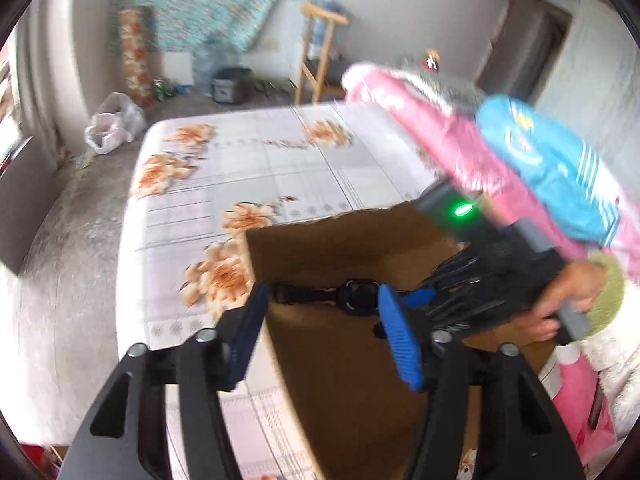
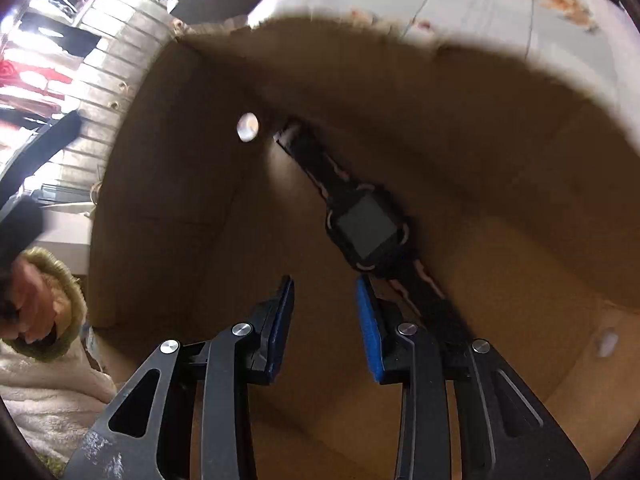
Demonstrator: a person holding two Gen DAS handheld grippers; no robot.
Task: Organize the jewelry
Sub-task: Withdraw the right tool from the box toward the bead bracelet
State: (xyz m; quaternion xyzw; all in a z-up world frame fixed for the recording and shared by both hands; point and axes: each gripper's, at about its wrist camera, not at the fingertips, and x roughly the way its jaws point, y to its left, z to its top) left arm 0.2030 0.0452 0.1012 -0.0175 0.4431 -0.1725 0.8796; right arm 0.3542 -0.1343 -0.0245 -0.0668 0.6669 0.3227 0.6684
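both grippers – left gripper (image 1: 320,336), right gripper (image 2: 326,328) – gaped, gripping nothing. a black watch (image 2: 366,228) lay inside the brown cardboard box (image 2: 160,200) – floral tablecloth (image 1: 240,168) beneath

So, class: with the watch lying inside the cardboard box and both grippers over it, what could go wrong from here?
1. The watch lies beside the open right gripper, not between its fingers, so closing may miss it or catch only the strap.
2. The left gripper is open beside the box wall; it could snag the wall and shift the box.
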